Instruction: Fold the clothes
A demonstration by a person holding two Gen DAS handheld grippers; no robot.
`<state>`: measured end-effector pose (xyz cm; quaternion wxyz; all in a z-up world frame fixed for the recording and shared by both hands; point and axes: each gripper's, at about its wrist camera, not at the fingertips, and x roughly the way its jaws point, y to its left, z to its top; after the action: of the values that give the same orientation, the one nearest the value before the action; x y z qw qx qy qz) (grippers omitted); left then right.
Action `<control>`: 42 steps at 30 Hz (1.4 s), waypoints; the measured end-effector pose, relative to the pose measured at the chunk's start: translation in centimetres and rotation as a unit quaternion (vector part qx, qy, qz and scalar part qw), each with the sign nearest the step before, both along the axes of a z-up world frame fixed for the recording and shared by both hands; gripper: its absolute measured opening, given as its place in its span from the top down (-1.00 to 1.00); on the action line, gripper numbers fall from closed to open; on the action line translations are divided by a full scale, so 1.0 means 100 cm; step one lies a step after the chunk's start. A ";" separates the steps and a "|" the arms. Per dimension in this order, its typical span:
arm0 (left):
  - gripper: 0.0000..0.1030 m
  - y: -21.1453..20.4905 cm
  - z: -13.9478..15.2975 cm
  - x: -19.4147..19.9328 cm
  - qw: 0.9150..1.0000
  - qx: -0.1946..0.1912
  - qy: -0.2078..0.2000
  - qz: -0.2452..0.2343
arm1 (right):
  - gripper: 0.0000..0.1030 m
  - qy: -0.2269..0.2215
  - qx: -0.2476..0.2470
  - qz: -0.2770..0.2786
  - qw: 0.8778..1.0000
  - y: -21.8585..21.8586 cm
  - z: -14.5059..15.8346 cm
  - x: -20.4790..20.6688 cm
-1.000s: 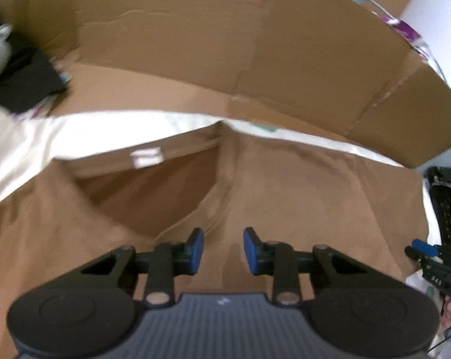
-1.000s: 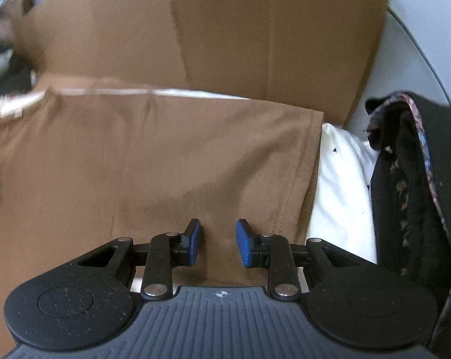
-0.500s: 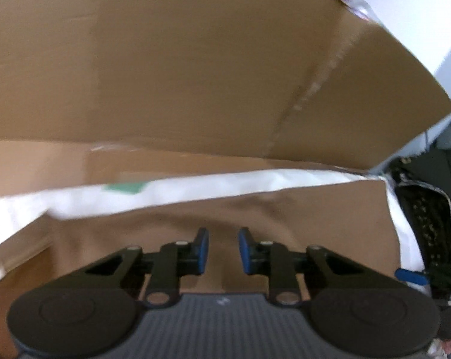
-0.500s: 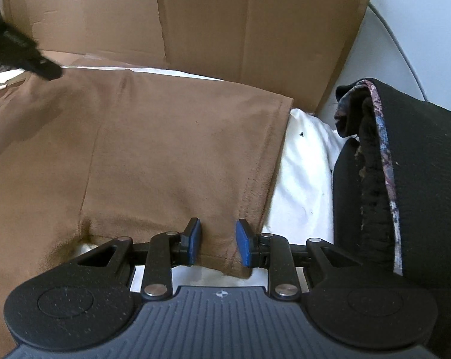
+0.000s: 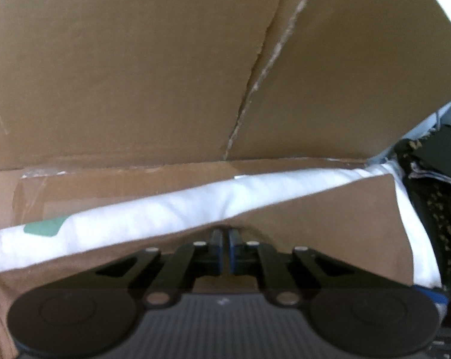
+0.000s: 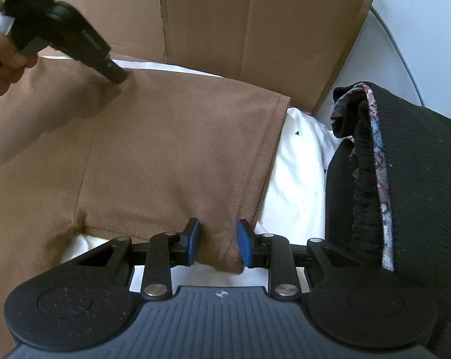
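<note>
I see the brown short-sleeved cotton shirt (image 6: pixel 153 161) lying flat on a white padded cloth (image 6: pixel 297 179), its length running off to my left and its stitched sleeve hem (image 6: pixel 264 161) facing right, toward the near right corner.

My left gripper (image 5: pixel 224 249) is clenched: the two blue pads meet at the shirt's far edge, and the brown fabric bunches up around their tips, so it seems to have a pinch of that edge, though the tips partly hide the contact. From the right wrist camera the same gripper (image 6: pixel 117 76) comes in from the upper left, held by a hand (image 6: pixel 1 59), its tip pressed into the fabric.

My right gripper (image 6: pixel 218 243) stands half open at the sleeve's near corner; the cloth lies between the blue pads, which do not press it.

A tall wall of brown corrugated cardboard (image 5: pixel 135 74) stands right behind the white cloth and closes off the far side. A black knitted garment with a patterned trim (image 6: pixel 404 173) is heaped to the right, beside the white cloth.

The shirt's left part is cut off, and the left view is blurred.
</note>
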<state>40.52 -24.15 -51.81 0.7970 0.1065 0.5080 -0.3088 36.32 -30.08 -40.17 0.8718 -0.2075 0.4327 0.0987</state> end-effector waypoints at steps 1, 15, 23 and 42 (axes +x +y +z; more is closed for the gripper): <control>0.93 -0.002 -0.001 0.002 1.000 0.002 -0.002 0.000 | 0.36 0.000 0.000 -0.001 1.000 0.000 0.000 -0.001; 0.85 -0.016 0.013 0.010 0.999 -0.001 -0.029 0.031 | 0.40 -0.040 0.038 0.012 0.998 0.016 0.038 -0.003; 0.79 0.045 0.063 -0.011 0.998 -0.010 -0.049 0.050 | 0.40 -0.041 0.059 0.013 0.997 0.023 0.034 -0.003; 0.77 0.312 0.095 -0.072 0.953 0.164 -0.091 0.239 | 0.32 -0.001 0.071 0.024 0.997 0.020 -0.005 0.014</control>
<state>33.31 7.09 -42.26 0.8621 0.1387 0.4873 -0.0110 37.72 -28.12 -40.71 0.8820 -0.1549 0.4189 0.1500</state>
